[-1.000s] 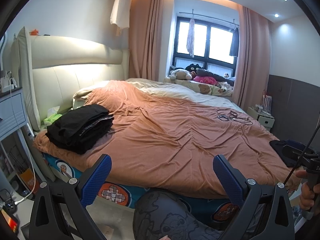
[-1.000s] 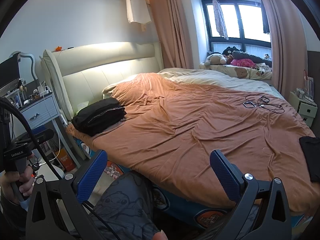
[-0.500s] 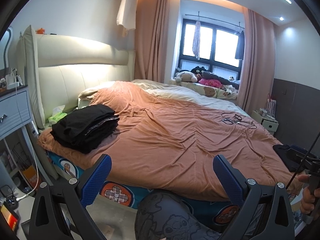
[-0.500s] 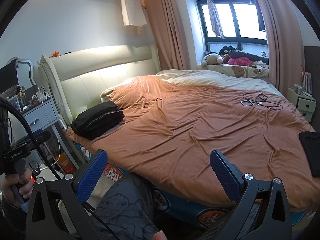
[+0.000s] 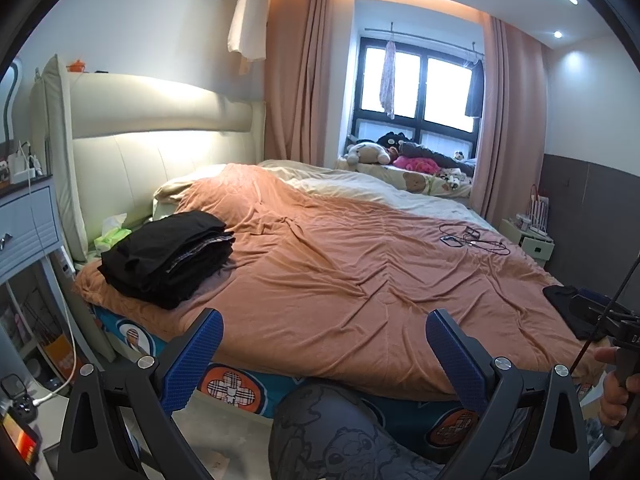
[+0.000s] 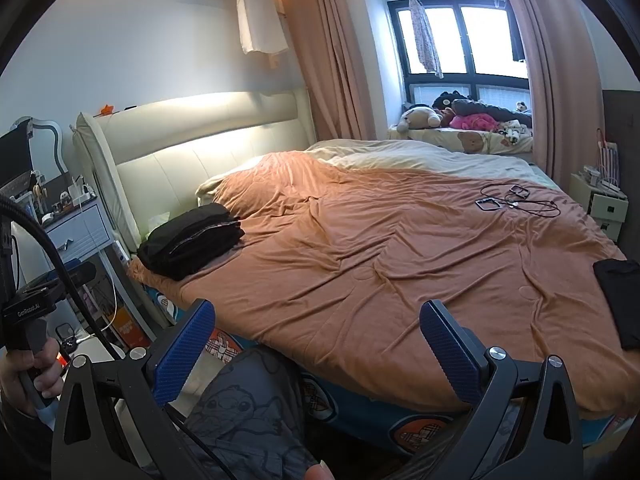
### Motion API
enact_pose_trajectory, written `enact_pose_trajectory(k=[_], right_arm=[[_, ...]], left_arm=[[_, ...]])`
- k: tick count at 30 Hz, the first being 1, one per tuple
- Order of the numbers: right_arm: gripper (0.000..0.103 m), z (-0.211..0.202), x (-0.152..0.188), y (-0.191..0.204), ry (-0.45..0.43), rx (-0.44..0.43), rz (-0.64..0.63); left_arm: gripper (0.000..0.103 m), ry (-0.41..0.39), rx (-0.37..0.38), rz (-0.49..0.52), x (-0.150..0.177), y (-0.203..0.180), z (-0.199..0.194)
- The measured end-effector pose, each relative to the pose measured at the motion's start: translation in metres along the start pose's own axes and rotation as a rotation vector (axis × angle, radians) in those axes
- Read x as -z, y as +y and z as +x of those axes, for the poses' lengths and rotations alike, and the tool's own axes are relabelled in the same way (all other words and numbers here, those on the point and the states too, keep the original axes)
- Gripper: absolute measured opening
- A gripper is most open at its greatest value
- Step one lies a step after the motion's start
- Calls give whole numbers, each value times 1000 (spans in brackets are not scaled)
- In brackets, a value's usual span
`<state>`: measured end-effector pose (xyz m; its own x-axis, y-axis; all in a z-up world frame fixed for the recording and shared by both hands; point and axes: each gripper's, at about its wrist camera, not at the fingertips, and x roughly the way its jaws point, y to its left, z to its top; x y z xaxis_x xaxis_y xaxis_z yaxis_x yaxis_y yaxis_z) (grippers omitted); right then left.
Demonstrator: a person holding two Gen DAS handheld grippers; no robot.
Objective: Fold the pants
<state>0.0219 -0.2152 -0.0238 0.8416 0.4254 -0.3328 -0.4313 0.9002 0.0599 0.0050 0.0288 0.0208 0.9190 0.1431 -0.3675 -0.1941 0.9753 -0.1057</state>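
A stack of folded black pants (image 5: pixel 168 258) (image 6: pixel 191 242) lies on the near left corner of the bed, by the headboard. Another black garment (image 5: pixel 570 308) (image 6: pixel 620 300) lies flat at the bed's right edge. My left gripper (image 5: pixel 324 356) is open and empty, held off the bed's front edge above the person's knee (image 5: pixel 340 436). My right gripper (image 6: pixel 316 352) is also open and empty, at about the same distance from the bed. Each view shows the other gripper's handle in a hand at its outer edge.
An orange blanket (image 5: pixel 340 280) covers the bed (image 6: pixel 360 248), with cables and a small device (image 6: pixel 516 202) at the far right. A nightstand (image 5: pixel 24 224) stands left, another (image 6: pixel 600 208) right. Plush toys (image 5: pixel 368 152) sit on the window ledge.
Both views have tilted slightly up and shifted, so the bed sits a little lower in frame. The grippers stay open and nothing on the bed has moved.
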Motion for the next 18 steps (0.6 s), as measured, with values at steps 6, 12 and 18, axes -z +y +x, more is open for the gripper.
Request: enact_pose_trajectory(k=[6, 12, 18], right_arm=[[103, 0, 1, -1, -2, 2, 3], [103, -1, 2, -4, -3, 4, 5], [103, -2, 1, -4, -4, 8, 3]], left_arm=[[102, 5, -1, 1, 0, 0, 0], [102, 6, 0, 1, 0, 1, 0], [102, 5, 6, 2, 0, 1, 0]])
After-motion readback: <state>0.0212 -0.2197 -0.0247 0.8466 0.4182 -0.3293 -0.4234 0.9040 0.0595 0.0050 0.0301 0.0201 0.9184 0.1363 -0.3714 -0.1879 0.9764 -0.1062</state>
